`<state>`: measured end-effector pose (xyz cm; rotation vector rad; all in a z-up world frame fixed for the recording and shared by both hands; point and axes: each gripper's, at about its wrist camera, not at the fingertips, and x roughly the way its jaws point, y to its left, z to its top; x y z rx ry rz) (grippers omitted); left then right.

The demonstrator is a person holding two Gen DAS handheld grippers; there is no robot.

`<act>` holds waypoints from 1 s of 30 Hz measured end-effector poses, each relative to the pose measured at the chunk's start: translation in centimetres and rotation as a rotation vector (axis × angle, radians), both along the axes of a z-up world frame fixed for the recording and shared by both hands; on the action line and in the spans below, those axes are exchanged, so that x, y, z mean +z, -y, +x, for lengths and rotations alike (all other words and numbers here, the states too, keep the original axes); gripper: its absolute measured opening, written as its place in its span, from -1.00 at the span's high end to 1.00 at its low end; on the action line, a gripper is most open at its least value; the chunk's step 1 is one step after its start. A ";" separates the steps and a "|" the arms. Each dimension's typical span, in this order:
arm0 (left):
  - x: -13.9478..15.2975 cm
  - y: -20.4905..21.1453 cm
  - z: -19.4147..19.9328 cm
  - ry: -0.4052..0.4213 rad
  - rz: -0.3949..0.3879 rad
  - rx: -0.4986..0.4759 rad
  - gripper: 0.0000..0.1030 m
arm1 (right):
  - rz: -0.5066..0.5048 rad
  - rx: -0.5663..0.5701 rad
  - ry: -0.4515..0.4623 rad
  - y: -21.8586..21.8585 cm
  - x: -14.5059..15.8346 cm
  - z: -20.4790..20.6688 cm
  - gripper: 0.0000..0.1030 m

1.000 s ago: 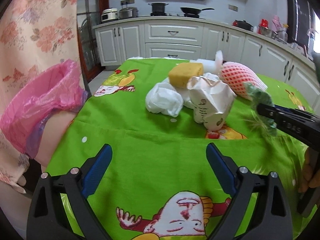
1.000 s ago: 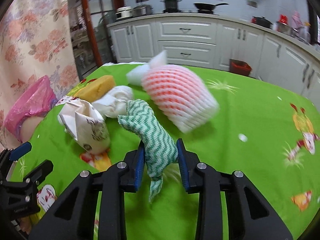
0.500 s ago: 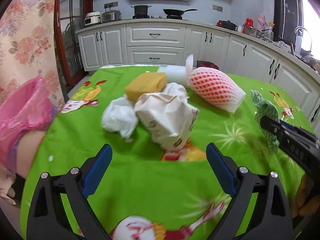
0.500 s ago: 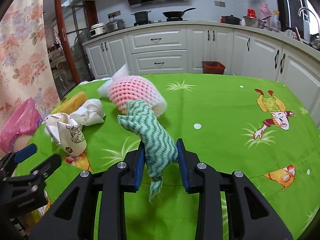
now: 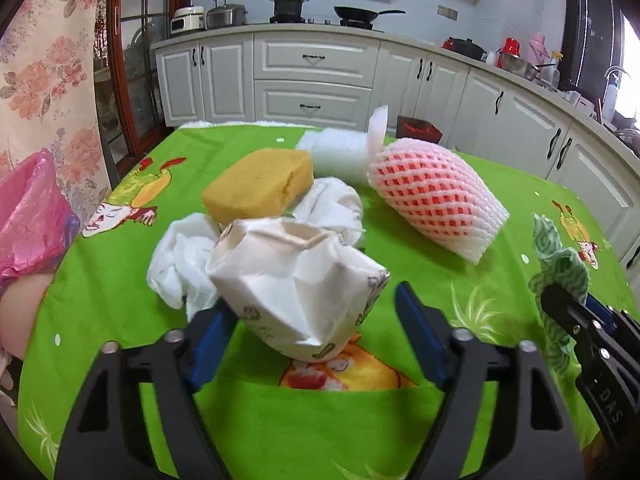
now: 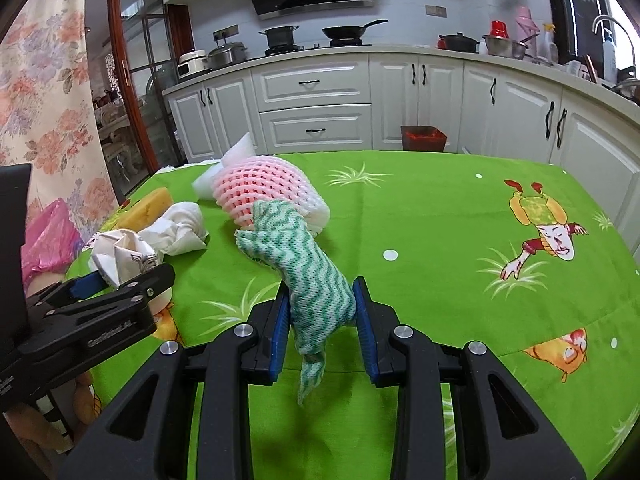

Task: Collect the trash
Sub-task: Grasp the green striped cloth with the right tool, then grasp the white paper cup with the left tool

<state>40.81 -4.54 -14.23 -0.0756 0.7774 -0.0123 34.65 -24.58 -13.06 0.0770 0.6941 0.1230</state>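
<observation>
Left wrist view: my left gripper (image 5: 316, 320) is closing around the crumpled paper cup (image 5: 296, 288); left pad touching it, right pad still apart. Yellow sponge (image 5: 260, 188) at 12 o'clock of the cup, pink foam fruit net (image 5: 432, 200) at 2 o'clock.

Right wrist view: my right gripper (image 6: 320, 316) clamps the green-white cloth (image 6: 304, 272), lifted above the green tablecloth (image 6: 440, 220). Pink trash bag (image 6: 48, 236) at 9 o'clock.

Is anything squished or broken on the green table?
Yes. The paper cup near the left gripper is crushed and lying on its side, rim caved in. Beside it sit crumpled tissues. Nothing looks spilled.
</observation>
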 end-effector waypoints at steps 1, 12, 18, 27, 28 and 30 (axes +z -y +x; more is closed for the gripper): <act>0.0 0.0 0.0 -0.001 -0.003 -0.001 -0.27 | 0.002 0.001 -0.001 0.0 0.0 0.0 0.41; 0.6 -0.5 -3.0 0.063 -0.022 -0.012 -0.26 | 0.038 -0.013 -0.023 0.8 -0.3 0.3 0.41; 1.0 -1.4 -5.8 0.090 -0.030 -0.006 -0.26 | 0.033 -0.014 -0.029 0.7 -0.3 0.4 0.41; 1.1 -3.4 -9.1 0.100 -0.003 0.005 -0.26 | -0.025 0.021 -0.015 -0.6 -0.1 0.0 0.40; 1.0 -3.7 -9.2 0.101 -0.001 0.006 -0.26 | -0.034 0.026 -0.015 -0.8 -0.1 -0.2 0.40; 1.2 -4.2 -9.8 0.104 -0.002 0.012 -0.26 | -0.040 0.042 -0.019 -1.3 -0.1 -0.9 0.40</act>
